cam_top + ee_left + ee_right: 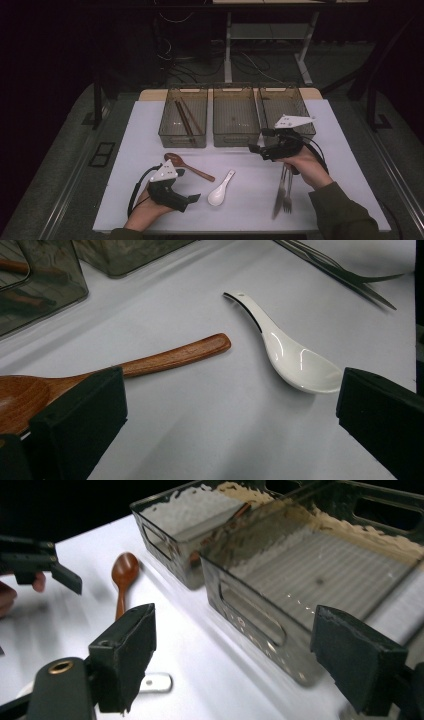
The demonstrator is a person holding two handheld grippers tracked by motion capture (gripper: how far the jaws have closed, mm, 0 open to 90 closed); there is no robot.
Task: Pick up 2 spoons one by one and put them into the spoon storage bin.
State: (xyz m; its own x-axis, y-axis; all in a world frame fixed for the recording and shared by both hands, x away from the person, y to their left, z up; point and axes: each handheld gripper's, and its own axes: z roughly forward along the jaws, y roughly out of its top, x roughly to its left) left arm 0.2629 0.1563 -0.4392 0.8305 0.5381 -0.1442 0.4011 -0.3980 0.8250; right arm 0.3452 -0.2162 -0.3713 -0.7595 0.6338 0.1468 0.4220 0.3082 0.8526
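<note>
White table (125, 150), dark carpeted room

3 bins (236, 120) behind, spoons (220, 190) left, fork (287, 192) right

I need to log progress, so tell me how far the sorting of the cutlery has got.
Done: chopsticks lie in the left bin. In hand: nothing; the left gripper is open near the white spoon, and the right gripper is open facing the middle bin. Left: the wooden spoon, white spoon, knife and fork lie on the table.
</note>
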